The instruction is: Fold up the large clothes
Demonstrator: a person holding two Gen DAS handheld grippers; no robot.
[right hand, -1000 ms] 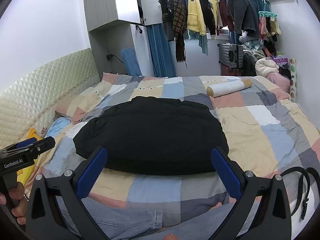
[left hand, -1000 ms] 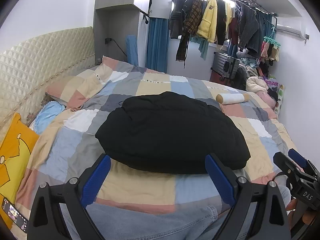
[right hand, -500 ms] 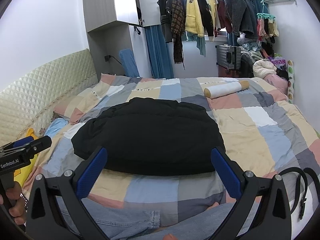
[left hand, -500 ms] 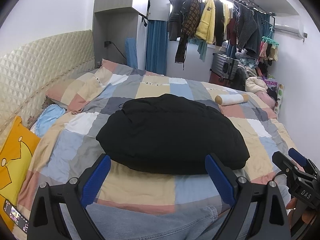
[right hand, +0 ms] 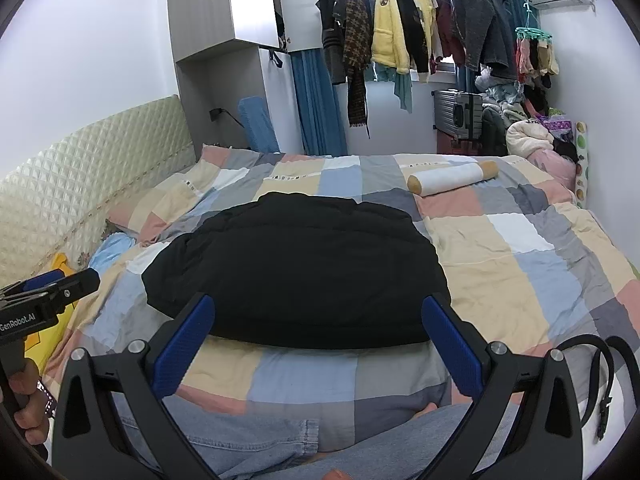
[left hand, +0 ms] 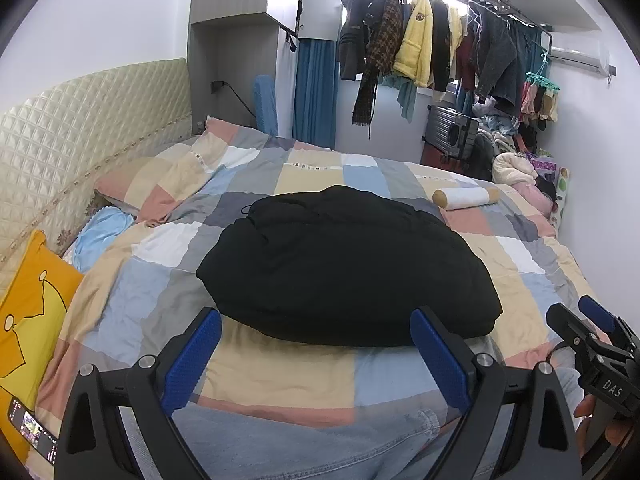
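Observation:
A black padded jacket lies folded into a thick bundle in the middle of the bed's checked quilt; it also shows in the right wrist view. My left gripper is open and empty, held above the near edge of the bed, short of the jacket. My right gripper is open and empty, also short of the jacket's near edge. Each gripper shows in the other's view: the right one at the right edge, the left one at the left edge.
A white bolster lies at the far right of the bed. A yellow cushion and a phone are on the left. Denim legs are below the grippers. A black belt lies near right. Clothes hang at the back.
Both grippers have risen and tilted up a little, so the jacket sits lower in both views. The jacket has not moved.

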